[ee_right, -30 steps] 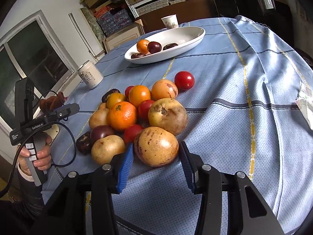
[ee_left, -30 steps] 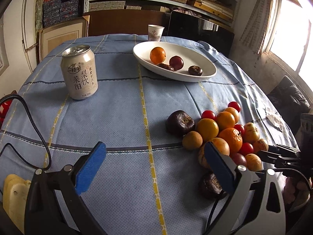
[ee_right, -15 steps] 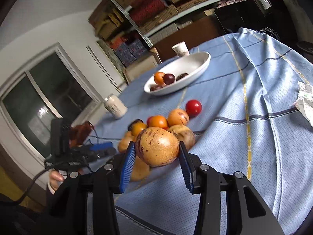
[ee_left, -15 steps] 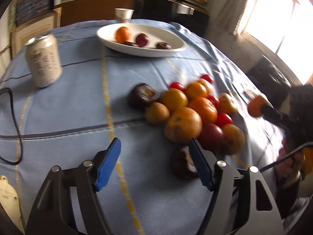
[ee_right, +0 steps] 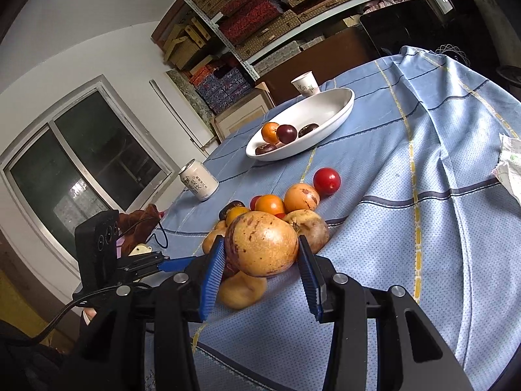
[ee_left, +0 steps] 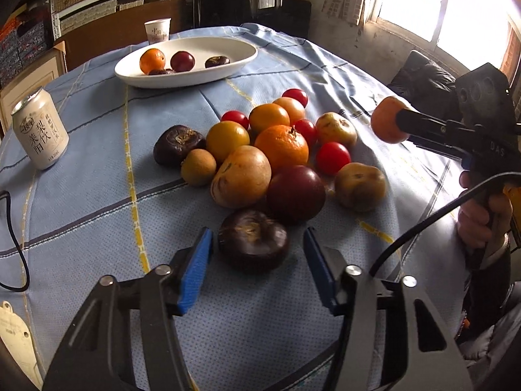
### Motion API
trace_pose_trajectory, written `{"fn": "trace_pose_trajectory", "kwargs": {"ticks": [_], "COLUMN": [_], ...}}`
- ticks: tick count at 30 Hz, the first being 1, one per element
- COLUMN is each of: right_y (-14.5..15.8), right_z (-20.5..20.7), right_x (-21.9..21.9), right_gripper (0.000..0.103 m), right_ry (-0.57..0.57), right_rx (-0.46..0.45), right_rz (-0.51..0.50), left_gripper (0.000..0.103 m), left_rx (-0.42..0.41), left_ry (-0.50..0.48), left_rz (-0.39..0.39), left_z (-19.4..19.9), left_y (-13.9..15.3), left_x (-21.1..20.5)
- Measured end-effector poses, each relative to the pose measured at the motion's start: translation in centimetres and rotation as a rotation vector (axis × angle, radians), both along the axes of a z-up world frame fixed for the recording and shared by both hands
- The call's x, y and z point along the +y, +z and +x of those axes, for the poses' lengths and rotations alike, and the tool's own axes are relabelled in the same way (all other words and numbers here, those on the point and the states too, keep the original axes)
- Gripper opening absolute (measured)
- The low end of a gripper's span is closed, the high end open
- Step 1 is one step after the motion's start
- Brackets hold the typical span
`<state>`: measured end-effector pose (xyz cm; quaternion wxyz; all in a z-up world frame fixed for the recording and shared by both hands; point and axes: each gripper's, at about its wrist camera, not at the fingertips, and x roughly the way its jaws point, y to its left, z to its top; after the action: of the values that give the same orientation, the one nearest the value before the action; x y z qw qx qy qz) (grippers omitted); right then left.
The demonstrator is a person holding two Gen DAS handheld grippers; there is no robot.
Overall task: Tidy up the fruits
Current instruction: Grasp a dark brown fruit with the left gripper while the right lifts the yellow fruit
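A pile of mixed fruit (ee_left: 280, 146) lies on the blue tablecloth. At its near edge sits a dark purple wrinkled fruit (ee_left: 253, 244). My left gripper (ee_left: 257, 238) straddles this fruit and its jaws are closing, with a narrow gap still showing at each blue pad. My right gripper (ee_right: 260, 244) is shut on a yellow-brown speckled fruit (ee_right: 260, 242), held above the pile; the left wrist view shows that fruit (ee_left: 387, 123) in the air at the right. A white oval dish (ee_left: 234, 62) at the far side holds an orange, a plum and dark fruits.
A drink can (ee_left: 39, 133) stands at the left and a paper cup (ee_left: 157, 31) behind the dish. A black cable (ee_left: 16, 244) runs along the left table edge. Crumpled paper (ee_right: 511, 159) lies at the right. Shelves of boxes line the back wall.
My left gripper moved in over the dark purple fruit and its jaws narrowed around it. My right gripper lifted the speckled fruit off the pile, then held still.
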<state>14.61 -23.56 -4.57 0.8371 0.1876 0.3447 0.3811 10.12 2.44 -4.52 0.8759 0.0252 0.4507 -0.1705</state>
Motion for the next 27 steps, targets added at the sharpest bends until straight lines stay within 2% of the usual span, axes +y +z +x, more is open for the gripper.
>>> {"fn": "trace_pose_trajectory", "kwargs": {"ticks": [1, 5, 12, 16, 19, 22, 24, 27], "right_y": [0.0, 0.0, 0.0, -0.1, -0.3, -0.6, 0.5, 4.0], "right_z": [0.0, 0.0, 0.0, 0.1, 0.3, 0.6, 0.7, 1.9], "right_x": [0.0, 0.1, 0.3, 0.5, 1.2, 2.6, 3.0, 3.3], "right_gripper": [0.044, 0.044, 0.044, 0.044, 0.044, 0.045, 0.044, 0.044], "right_ry": [0.000, -0.001, -0.002, -0.003, 0.022, 0.072, 0.115, 0.153], "right_rx": [0.000, 0.005, 0.008, 0.015, 0.041, 0.102, 0.115, 0.102], "right_rz": [0.001, -0.005, -0.010, -0.026, -0.070, -0.179, -0.199, -0.128], "left_gripper": [0.049, 0.044, 0.043, 0.043, 0.043, 0.043, 0.043, 0.043], "left_rx": [0.006, 0.009, 0.005, 0.006, 0.006, -0.009, -0.012, -0.021], "left_ry": [0.003, 0.012, 0.028, 0.048, 0.064, 0.070, 0.072, 0.067], "left_rz": [-0.003, -0.019, -0.032, -0.069, -0.114, -0.124, -0.131, -0.160], "left_z": [0.1, 0.1, 0.0, -0.2, -0.3, -0.7, -0.8, -0.1], "left_y": [-0.1, -0.2, -0.1, 0.2, 0.7, 1.5, 2.2, 4.0], "left_x": [0.1, 0.4, 0.8, 1.5, 2.4, 3.4, 4.1, 4.9]}}
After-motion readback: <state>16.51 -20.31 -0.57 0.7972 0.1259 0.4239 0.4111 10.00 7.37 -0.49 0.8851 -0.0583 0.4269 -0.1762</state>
